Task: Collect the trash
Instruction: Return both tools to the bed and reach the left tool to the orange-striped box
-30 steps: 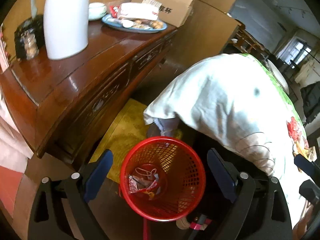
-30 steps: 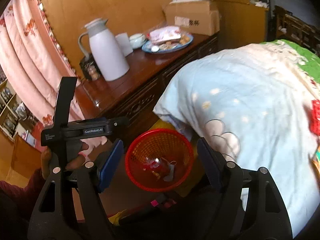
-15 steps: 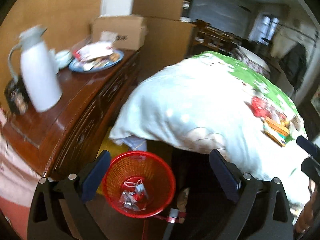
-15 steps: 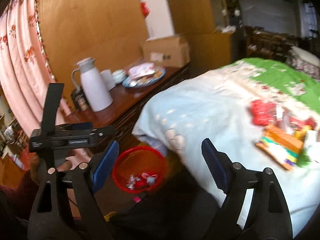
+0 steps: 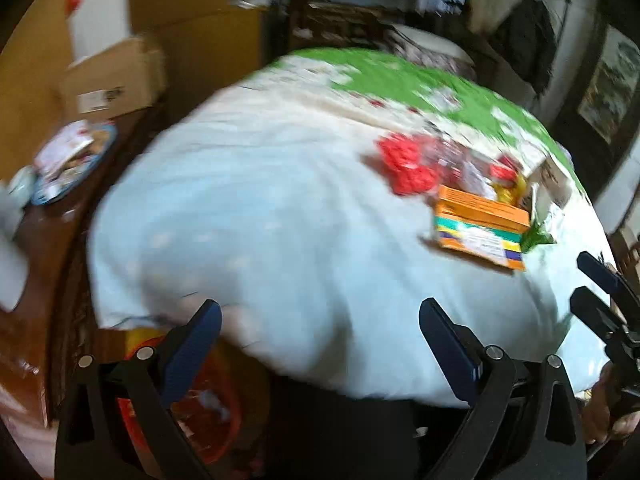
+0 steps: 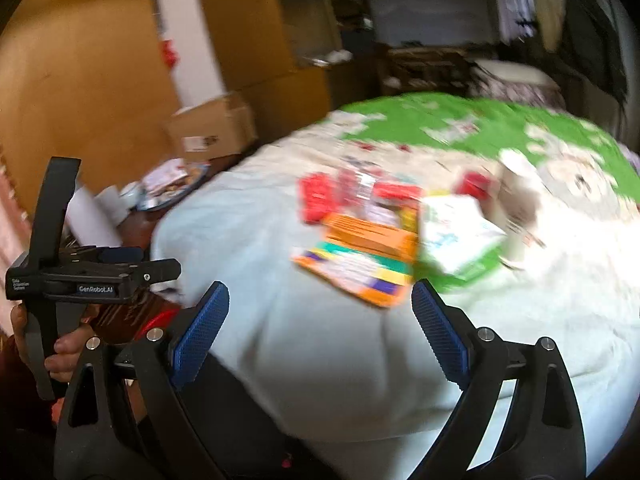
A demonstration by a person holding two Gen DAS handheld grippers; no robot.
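A heap of trash lies on the pale bedcover: an orange box, a red wrapper, and a white-green pack. My left gripper is open over the near edge of the bed, nothing between its jaws. Part of the red mesh basket shows at the lower left, with scraps inside. My right gripper has its jaws opening, empty, just short of the orange box. The left gripper's body shows at left in the right wrist view, a hand on its handle.
A dark wooden sideboard stands left of the bed with a blue plate of snacks and a cardboard box on it. Beyond the bed are stacked boxes and dark furniture. The right gripper's tips show at the right edge.
Both views have swung right and up from the red basket to the bed top. The trash heap has come into view. The right jaws have spread wider.
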